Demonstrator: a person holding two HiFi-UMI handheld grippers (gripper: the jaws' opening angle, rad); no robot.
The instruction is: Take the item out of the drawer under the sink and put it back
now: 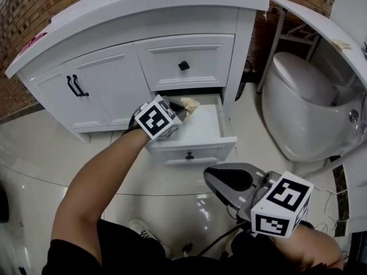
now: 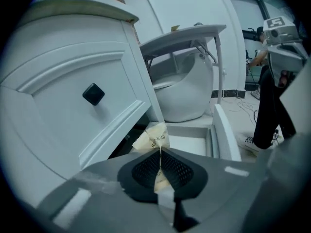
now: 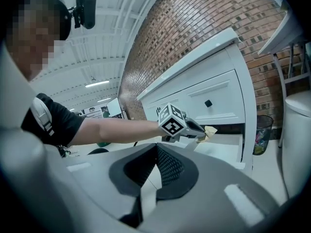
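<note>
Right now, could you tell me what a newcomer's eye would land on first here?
The left tool, shut on a small beige packet, holds it over the open lower drawer of the white vanity. The right tool hangs shut and empty nearer the person; a white toilet stands right of the vanity.

Vanity (image 1: 189,22) against brick wall (image 1: 23,4). Doors (image 1: 97,85) at left; upper drawer (image 1: 189,62) at right, lower drawer (image 1: 198,133) beneath it, pulled out. Packet (image 1: 190,105) above lower drawer's back left, pinched in left gripper (image 1: 182,112). Toilet (image 1: 304,107) right of vanity. Right gripper (image 1: 207,175) before lower drawer, well apart.
</note>
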